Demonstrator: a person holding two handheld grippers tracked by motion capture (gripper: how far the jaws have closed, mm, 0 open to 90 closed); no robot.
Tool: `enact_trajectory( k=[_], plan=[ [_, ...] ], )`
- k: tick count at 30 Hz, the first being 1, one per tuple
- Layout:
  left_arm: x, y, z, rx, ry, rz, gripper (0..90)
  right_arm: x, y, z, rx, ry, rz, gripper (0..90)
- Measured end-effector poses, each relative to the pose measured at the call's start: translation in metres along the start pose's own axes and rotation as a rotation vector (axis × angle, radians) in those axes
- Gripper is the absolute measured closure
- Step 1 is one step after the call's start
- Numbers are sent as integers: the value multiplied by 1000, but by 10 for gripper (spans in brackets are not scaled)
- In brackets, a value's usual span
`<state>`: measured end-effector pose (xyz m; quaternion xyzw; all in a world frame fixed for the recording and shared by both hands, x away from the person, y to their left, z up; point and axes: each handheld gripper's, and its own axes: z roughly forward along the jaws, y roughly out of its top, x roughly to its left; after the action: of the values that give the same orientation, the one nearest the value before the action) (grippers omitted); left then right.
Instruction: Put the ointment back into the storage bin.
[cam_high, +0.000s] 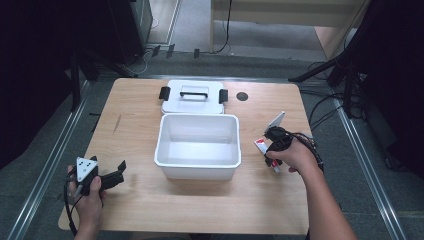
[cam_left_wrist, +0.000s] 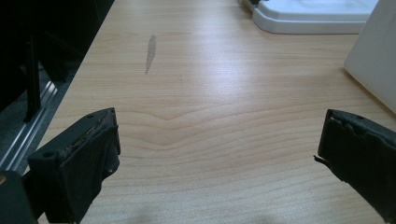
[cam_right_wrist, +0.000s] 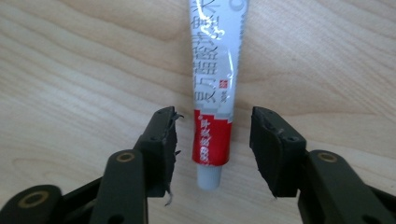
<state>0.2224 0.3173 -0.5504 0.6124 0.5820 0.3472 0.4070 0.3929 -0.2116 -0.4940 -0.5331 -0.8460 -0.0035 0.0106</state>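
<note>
Both tool jaws flank the tube, apart.

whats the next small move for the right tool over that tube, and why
Probably close the right tool on the tube. In the right gripper view its jaws stand open on either side of the tube's red end near the cap, with gaps on both sides, and the tube lies flat on the table. The open white box sits nearby, a likely destination.

Black tongs, brass-coloured pivot screws.
</note>
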Motion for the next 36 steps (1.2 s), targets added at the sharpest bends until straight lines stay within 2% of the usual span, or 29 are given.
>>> enact_trajectory(
  k=[1, 6, 7, 14, 19, 28, 33, 36],
  plan=[
    [0, 0, 0, 1, 0, 0, 0, 0, 2, 1, -5, -2, 7, 580],
    [0, 0, 0, 2, 1, 3, 0, 1, 5, 2, -9, 12, 23, 622],
    [0, 0, 0, 2, 1, 4, 0, 1, 7, 4, -14, 8, 11, 643],
    [0, 0, 0, 1, 0, 2, 0, 3, 10, 9, -8, -1, 6, 696],
    [0, 0, 0, 1, 1, 2, 0, 5, 11, 10, -6, -6, 9, 710],
    [-1, 0, 0, 3, 5, 7, 0, 8, 9, 10, -23, -38, -22, 721],
    [-1, 0, 0, 2, 2, 5, 0, 7, 9, 8, -24, -19, -20, 722],
    [-1, 0, 0, 2, 2, 1, 0, 6, 9, 2, -35, -11, -14, 722]
  ],
)
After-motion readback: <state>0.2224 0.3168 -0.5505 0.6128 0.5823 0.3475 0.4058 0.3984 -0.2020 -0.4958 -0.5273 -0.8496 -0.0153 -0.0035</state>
